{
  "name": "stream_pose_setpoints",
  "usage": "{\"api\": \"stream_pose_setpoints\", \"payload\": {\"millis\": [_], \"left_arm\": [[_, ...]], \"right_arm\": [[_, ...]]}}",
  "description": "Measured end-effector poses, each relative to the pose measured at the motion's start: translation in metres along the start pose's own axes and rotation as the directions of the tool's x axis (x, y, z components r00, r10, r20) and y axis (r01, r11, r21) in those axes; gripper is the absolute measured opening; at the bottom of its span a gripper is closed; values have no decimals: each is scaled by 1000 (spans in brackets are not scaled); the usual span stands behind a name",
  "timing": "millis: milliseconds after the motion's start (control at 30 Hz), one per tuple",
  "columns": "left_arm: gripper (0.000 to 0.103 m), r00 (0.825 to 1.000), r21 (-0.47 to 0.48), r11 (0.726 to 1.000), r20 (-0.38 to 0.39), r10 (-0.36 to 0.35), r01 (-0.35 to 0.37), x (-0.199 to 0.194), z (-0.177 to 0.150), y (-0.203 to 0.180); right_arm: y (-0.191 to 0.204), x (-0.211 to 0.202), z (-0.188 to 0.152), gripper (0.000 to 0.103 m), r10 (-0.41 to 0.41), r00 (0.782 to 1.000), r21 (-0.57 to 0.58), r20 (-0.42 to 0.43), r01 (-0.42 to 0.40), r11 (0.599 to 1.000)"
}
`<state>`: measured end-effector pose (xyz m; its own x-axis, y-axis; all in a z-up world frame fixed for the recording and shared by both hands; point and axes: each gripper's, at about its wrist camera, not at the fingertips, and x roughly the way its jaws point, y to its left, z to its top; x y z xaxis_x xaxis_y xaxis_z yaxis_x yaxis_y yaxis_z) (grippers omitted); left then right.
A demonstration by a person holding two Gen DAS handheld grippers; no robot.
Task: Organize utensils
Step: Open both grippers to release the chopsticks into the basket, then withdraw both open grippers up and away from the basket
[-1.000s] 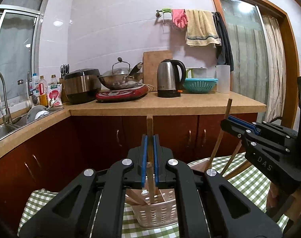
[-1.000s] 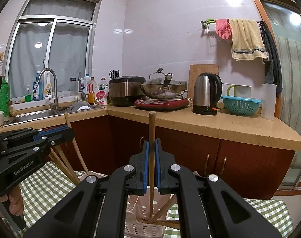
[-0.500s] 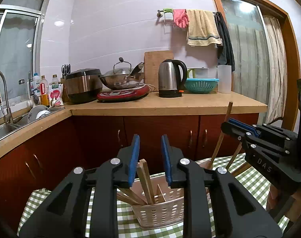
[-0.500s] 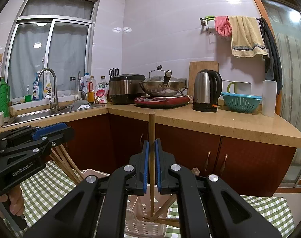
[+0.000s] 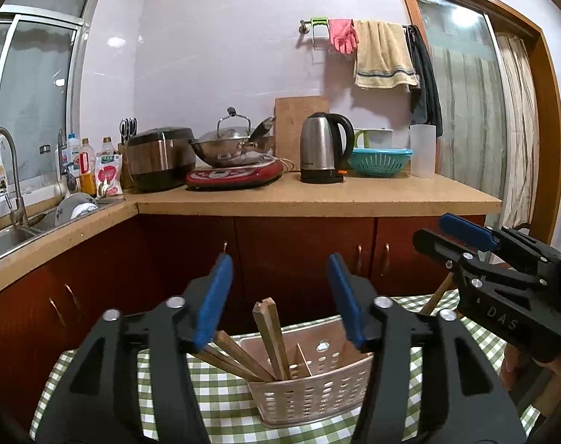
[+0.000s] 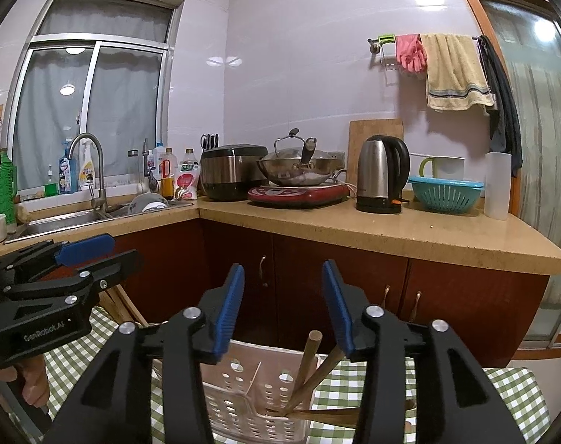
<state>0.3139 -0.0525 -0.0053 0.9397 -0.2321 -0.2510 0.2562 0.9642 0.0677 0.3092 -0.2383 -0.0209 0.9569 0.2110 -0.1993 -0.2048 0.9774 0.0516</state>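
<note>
Both grippers' jaws opening, level above the basket point(image 5: 310, 388).

Grippers: two, left gripper point(image 5: 278, 296), right gripper point(image 6: 282, 303)
Utensil basket point(image 5: 317, 396): one
Kettle point(image 5: 323, 148): one
Colander point(image 5: 379, 161): one
Rice cooker point(image 5: 158, 157): one
Wok point(image 5: 230, 150): one
Cutting board point(image 5: 293, 118): one

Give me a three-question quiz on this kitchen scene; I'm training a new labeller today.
1. True or false: the left gripper has a utensil clamped between its pads.
2. What holds the wooden utensils? A) teal colander B) white basket C) sink
3. Fill in: the basket stands on a green checked ____.

Key: 1. False; both it and the right gripper are opening, with nothing pressed between the pads. 2. B. 3. Tablecloth.
</note>
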Motion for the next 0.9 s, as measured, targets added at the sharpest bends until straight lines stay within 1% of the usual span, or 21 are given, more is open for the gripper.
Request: {"api": "stream_pose_setpoints", "payload": {"millis": [133, 200, 267, 300, 467, 567, 633, 733, 900], "left_arm": [[69, 1000, -9, 1000, 18, 15, -15, -4, 3, 1], [79, 999, -20, 999, 30, 30, -29, -7, 4, 3], [84, 998, -29, 998, 46, 53, -52, -10, 6, 5], [88, 997, -31, 998, 51, 60, -58, -12, 7, 5], [93, 989, -18, 993, 85, 119, -118, -20, 9, 5], [98, 984, -8, 988, 96, 152, -152, -26, 10, 4], [98, 980, -14, 985, 102, 171, -170, -31, 10, 6], [98, 978, -30, 983, 100, 186, -183, -40, 9, 9], [98, 978, -47, 981, 80, 191, -187, -57, 5, 12]], "right_arm": [[2, -4, 2, 59, -3, 1000, -4, 10, 3, 1000], [3, -6, 3, 64, -6, 1000, -6, 16, 6, 1000], [5, -9, 4, 72, -9, 1000, -8, 23, 10, 1000], [5, -10, 4, 73, -11, 1000, -8, 25, 11, 1000], [6, -16, 7, 84, -27, 999, -5, 41, 27, 1000], [6, -20, 8, 85, -41, 998, 4, 48, 41, 999], [6, -23, 8, 85, -51, 998, 13, 42, 50, 999], [5, -27, 6, 85, -64, 998, 24, 27, 63, 998], [8, -39, 1, 85, -82, 997, 31, 10, 82, 996]]}}
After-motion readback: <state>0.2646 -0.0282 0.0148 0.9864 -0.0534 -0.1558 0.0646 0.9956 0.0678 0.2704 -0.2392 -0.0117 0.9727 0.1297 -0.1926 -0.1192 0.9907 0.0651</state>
